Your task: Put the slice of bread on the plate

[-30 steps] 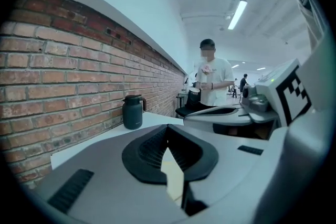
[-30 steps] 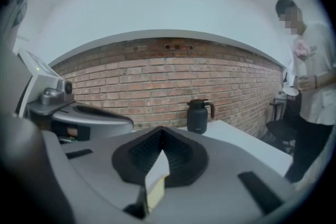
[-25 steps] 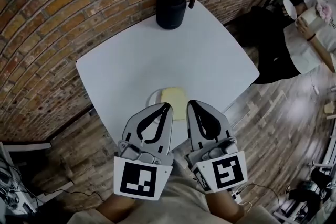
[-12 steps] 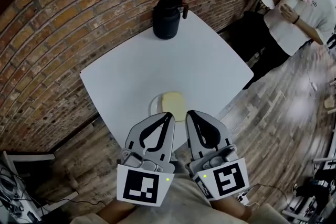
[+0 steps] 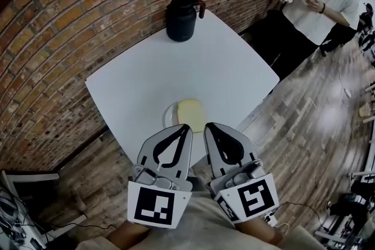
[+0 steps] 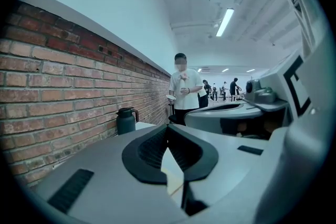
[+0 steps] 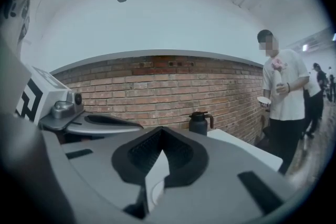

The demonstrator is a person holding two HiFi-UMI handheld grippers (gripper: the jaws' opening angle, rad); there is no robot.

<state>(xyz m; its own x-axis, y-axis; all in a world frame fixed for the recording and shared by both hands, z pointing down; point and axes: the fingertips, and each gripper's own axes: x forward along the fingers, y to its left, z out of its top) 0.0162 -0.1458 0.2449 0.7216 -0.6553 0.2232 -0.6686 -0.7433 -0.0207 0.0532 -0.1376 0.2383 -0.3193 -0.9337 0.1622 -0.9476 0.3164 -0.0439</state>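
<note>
Bread slice point(image 5: 190, 112) lies flat on the plate point(image 5: 169, 116), near the front edge of the desk point(image 5: 140, 73); placement looks done. Left gripper point(image 5: 187, 127) and right gripper point(image 5: 207, 126) are both closed on nothing, just short of it. The bread is probably light, soft and easily crushed, so pinch the crust edge gently.

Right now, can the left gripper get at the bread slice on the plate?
Probably yes. The bread slice lies on the plate just ahead of the left gripper, with nothing between them on the table. Its jaws are shut, so they would need to open first.
</note>
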